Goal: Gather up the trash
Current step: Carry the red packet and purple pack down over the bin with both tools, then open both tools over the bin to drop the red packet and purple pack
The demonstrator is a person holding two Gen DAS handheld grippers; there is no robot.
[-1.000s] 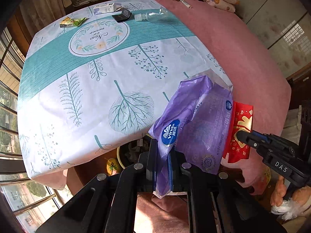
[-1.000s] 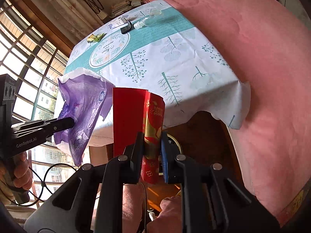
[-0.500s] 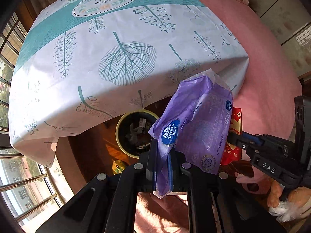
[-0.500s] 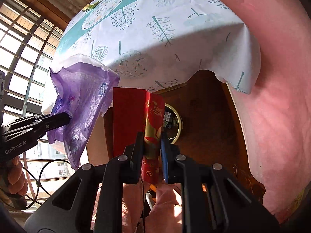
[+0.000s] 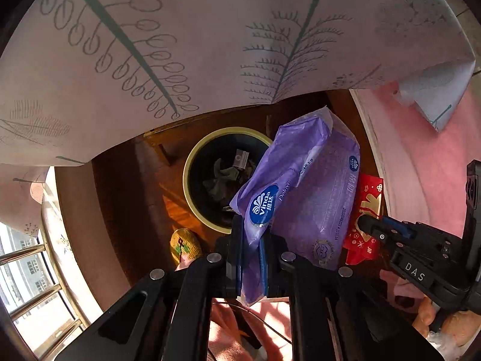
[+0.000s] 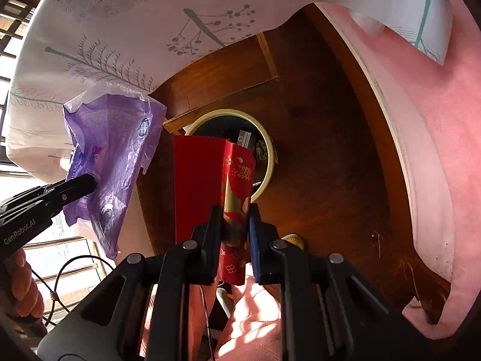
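My left gripper (image 5: 251,234) is shut on a crumpled purple tissue wrapper (image 5: 303,186), which hangs above and just right of a round bin (image 5: 192,156) with a pale yellow rim and dark trash inside. My right gripper (image 6: 236,219) is shut on a red and gold paper packet (image 6: 207,177), held above the same bin (image 6: 269,150). The right gripper also shows in the left wrist view (image 5: 365,224) with the red packet (image 5: 365,207). The left gripper shows in the right wrist view (image 6: 90,182) with the purple wrapper (image 6: 111,150).
The bin stands on a dark wooden floor (image 6: 324,150) under the table. The white leaf-print tablecloth (image 5: 210,36) hangs overhead. A pink cover (image 6: 436,126) drapes down on the right. A small yellow knitted object (image 5: 185,245) lies beside the bin. Window bars (image 5: 27,270) are at left.
Both grippers have dropped below the table edge and closer to the bin, still holding the purple wrapper and the red packet. The tabletop is now out of sight.
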